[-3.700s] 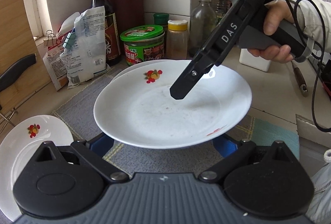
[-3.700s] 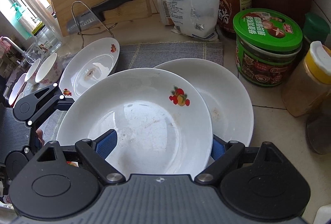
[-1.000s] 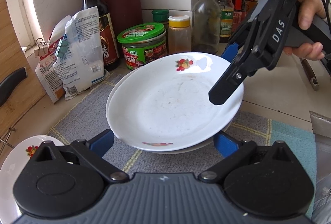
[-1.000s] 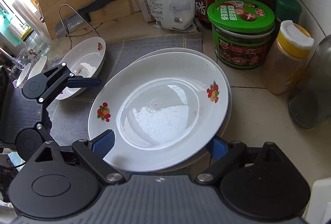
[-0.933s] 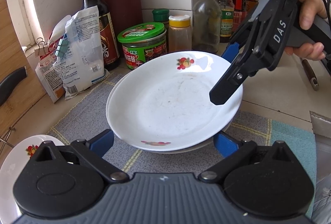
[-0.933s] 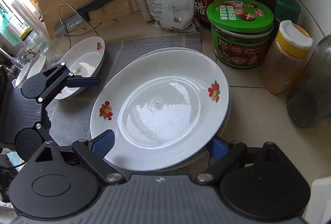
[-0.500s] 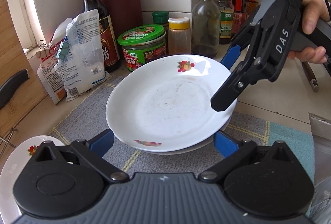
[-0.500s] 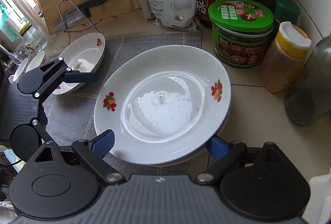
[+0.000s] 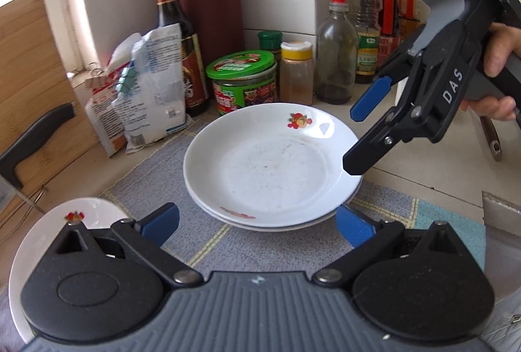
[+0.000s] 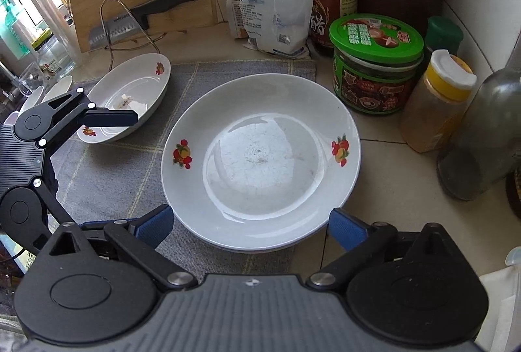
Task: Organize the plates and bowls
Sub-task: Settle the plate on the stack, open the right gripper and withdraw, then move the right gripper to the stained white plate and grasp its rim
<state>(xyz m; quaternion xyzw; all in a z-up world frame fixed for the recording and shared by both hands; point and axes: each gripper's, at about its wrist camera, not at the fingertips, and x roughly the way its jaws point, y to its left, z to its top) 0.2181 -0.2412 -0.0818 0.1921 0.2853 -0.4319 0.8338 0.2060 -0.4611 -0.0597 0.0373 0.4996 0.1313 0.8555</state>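
right gripper (image 10: 250, 226) jaws wide apart, just been opening, nothing pinched; blue pads (image 10: 346, 228) sit either side of the near rim of the top plate (image 10: 260, 153) without pressing it. from the left wrist view the right gripper (image 9: 359, 137) hangs over the plate's right edge, clear of it, held by a hand (image 9: 498, 72). left gripper (image 9: 257, 226) also spread wide, empty, pads flanking the stack's near rim, not touching. top plate now rests nested on a second plate (image 9: 276, 226) on the grey mat (image 10: 107, 176), beside the green-lid jar (image 10: 374, 62). a third plate (image 10: 127, 98) lies apart on the mat's left. versus a second ago: plate was tilted in the right jaws, now flat and released; left gripper has backed off, slightly higher.
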